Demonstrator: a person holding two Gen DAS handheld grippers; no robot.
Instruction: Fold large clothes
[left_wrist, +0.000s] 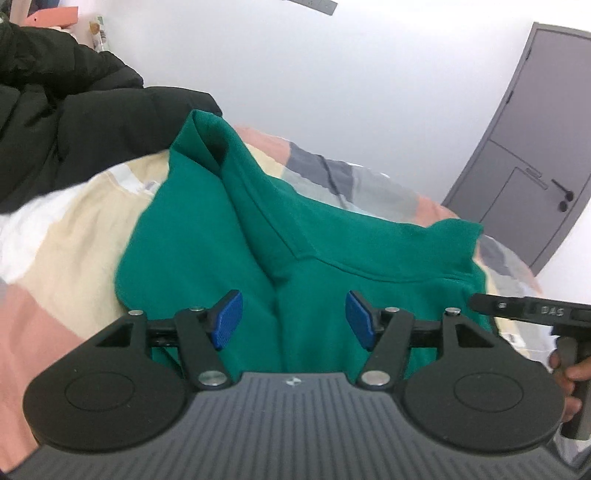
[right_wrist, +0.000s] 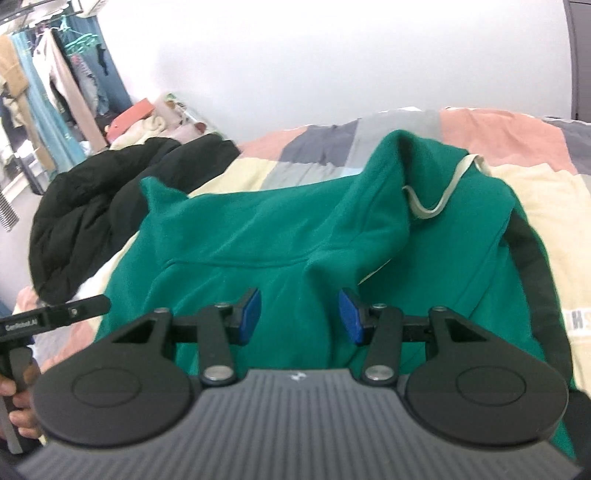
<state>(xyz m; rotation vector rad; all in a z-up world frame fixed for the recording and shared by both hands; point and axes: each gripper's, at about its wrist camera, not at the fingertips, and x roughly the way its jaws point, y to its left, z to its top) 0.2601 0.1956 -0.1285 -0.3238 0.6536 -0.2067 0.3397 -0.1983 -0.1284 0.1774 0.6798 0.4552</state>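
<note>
A green sweatshirt (left_wrist: 314, 229) lies bunched on the bed; it also shows in the right wrist view (right_wrist: 280, 229), with a cream neck band (right_wrist: 439, 199) and a dark trim along its right edge. My left gripper (left_wrist: 293, 319) is open, blue pads apart, just above a fold of the green cloth, holding nothing. My right gripper (right_wrist: 299, 315) is open over a raised ridge of the same cloth, holding nothing. The right gripper's body shows at the right edge of the left wrist view (left_wrist: 532, 310), and the left gripper's body at the left edge of the right wrist view (right_wrist: 55, 314).
A patchwork quilt (left_wrist: 66, 236) in cream, pink and grey covers the bed (right_wrist: 535, 192). A black puffer jacket (left_wrist: 62, 122) lies beside the sweatshirt (right_wrist: 96, 199). A grey door (left_wrist: 532, 140) stands in the white wall. A clothes rack (right_wrist: 48, 88) stands far left.
</note>
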